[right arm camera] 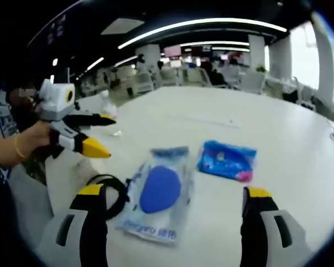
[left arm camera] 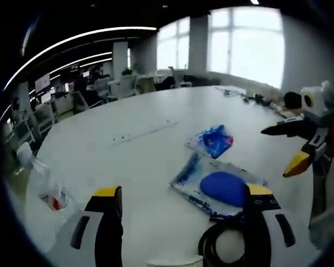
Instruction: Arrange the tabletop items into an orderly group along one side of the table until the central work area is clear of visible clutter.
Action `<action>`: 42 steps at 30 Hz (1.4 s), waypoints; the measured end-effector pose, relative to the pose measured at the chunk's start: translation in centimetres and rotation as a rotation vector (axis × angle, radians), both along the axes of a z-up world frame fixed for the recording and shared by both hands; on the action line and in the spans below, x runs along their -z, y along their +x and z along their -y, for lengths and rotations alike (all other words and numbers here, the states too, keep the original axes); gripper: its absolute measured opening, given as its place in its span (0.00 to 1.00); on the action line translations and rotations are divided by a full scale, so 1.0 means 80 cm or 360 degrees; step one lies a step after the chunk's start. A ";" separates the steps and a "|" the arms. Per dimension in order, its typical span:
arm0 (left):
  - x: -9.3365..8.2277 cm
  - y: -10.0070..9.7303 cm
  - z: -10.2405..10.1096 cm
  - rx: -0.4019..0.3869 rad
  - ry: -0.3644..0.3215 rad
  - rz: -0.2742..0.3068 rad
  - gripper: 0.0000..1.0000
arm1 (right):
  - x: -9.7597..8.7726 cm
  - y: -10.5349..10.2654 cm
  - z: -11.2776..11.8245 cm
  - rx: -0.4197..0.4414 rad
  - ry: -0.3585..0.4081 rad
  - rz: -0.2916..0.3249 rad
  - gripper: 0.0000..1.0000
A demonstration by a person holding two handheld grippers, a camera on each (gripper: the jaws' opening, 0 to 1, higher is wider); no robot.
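Fingers on both the left gripper (left arm camera: 181, 208) and right gripper (right arm camera: 175, 208) are spread wide, holding nothing. The clear pouch (right arm camera: 156, 192) with the blue pad lies mid-table (right arm camera: 278, 139), looks light, floppy and slippery, so I'd pinch an edge.

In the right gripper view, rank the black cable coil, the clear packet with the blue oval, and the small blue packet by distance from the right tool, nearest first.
1. Black cable coil, beside the right tool's left jaw.
2. Clear packet with the blue oval, lying between the jaws, just ahead; close to the coil's rank.
3. Small blue packet, farther out, toward the right.
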State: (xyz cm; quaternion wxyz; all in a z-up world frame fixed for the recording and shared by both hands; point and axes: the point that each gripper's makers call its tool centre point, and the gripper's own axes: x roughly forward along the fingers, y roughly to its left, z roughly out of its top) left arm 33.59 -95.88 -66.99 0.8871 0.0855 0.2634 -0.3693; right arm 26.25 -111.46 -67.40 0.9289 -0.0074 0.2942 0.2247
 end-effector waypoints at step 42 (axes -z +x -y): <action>0.054 -0.059 -0.094 0.0046 0.0247 -0.0389 0.70 | 0.019 -0.085 -0.052 -0.0130 -0.0040 -0.0089 1.00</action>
